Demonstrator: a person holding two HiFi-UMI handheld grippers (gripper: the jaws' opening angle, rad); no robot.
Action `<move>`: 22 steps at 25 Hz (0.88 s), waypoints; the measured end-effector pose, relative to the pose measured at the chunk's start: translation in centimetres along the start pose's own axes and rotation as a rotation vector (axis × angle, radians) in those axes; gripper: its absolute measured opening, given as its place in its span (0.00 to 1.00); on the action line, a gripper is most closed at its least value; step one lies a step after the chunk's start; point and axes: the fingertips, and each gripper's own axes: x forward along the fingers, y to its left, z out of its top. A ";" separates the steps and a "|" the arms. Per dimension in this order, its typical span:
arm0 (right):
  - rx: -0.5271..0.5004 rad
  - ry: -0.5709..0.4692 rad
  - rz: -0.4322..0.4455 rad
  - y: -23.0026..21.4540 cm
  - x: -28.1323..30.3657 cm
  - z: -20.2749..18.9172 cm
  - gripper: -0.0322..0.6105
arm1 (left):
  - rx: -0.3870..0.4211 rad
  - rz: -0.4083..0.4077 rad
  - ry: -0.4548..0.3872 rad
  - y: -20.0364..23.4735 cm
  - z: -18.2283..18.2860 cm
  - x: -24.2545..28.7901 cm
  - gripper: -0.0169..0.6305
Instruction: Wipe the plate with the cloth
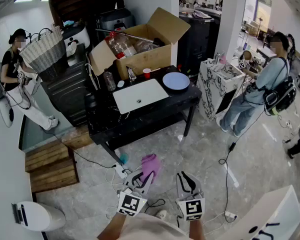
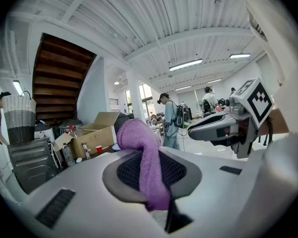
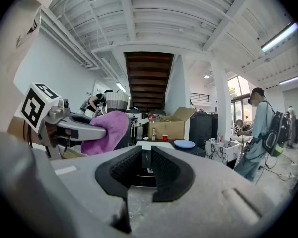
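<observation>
The cloth (image 2: 145, 155) is purple terry, nubbly and matt. The left gripper (image 2: 151, 175) and right gripper (image 3: 145, 168) have smooth matt grey plastic shells and black ribbed pads (image 3: 166, 171). The table (image 1: 191, 97) is black with a dull sheen; on it lie a smooth pale-blue plate (image 1: 176, 80), a smooth white board (image 1: 140, 95) and a brown cardboard box (image 1: 145, 59). Left of the table are a woven wicker basket (image 1: 42, 51) and bare wood steps (image 1: 50, 164). Under the table the floor (image 1: 250, 164) is polished grey marble.

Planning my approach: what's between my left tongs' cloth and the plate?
In the head view, marble floor and the black table's front edge separate cloth from plate.
</observation>
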 end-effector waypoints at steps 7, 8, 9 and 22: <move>0.090 0.038 -0.052 -1.2 -1.8 -1.4 0.14 | -0.006 0.016 -0.001 -2.0 -0.1 -0.6 0.12; 0.082 0.039 -0.047 -1.3 -1.7 -1.4 0.14 | -0.013 0.023 -0.003 -1.9 0.0 -0.5 0.12; 0.075 0.038 -0.042 -1.5 -1.6 -1.3 0.14 | -0.020 0.030 -0.006 -1.8 0.0 -0.4 0.12; 0.052 0.035 -0.025 -3.2 3.4 -1.5 0.14 | -0.045 0.041 -0.040 1.3 -0.5 4.6 0.12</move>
